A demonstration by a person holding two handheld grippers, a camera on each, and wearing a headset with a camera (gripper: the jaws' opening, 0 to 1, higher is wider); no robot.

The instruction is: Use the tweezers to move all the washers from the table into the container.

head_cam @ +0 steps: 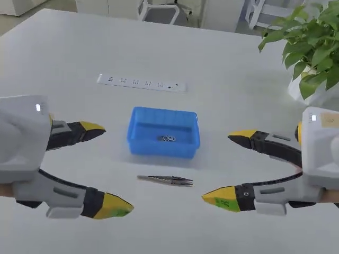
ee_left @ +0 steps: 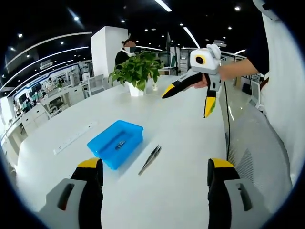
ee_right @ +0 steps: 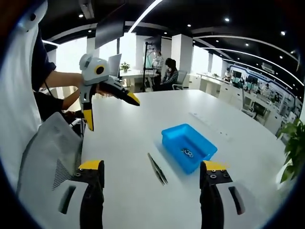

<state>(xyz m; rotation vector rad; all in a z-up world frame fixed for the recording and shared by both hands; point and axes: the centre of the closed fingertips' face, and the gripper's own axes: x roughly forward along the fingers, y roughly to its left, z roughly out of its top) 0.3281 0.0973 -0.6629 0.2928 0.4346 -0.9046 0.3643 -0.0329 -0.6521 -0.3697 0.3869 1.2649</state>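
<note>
A blue container (head_cam: 163, 132) sits mid-table with washers (head_cam: 168, 138) lying inside it. Metal tweezers (head_cam: 165, 180) lie flat on the table just in front of it. My left gripper (head_cam: 108, 166) hovers open at the left, its yellow-tipped jaws wide apart and holding nothing. Opposite it, my right gripper (head_cam: 230, 166) is open too and holds nothing. In the left gripper view the container (ee_left: 116, 142) and tweezers (ee_left: 150, 159) lie ahead, with the right gripper (ee_left: 188, 100) beyond. The right gripper view has the container (ee_right: 188, 147), washers (ee_right: 188, 152), tweezers (ee_right: 157, 168) and the left gripper (ee_right: 112, 112).
A white power strip (head_cam: 142, 83) lies behind the container. A potted green plant (head_cam: 312, 45) stands at the table's far right. Chairs stand beyond the far edge. People sit and stand in the office background.
</note>
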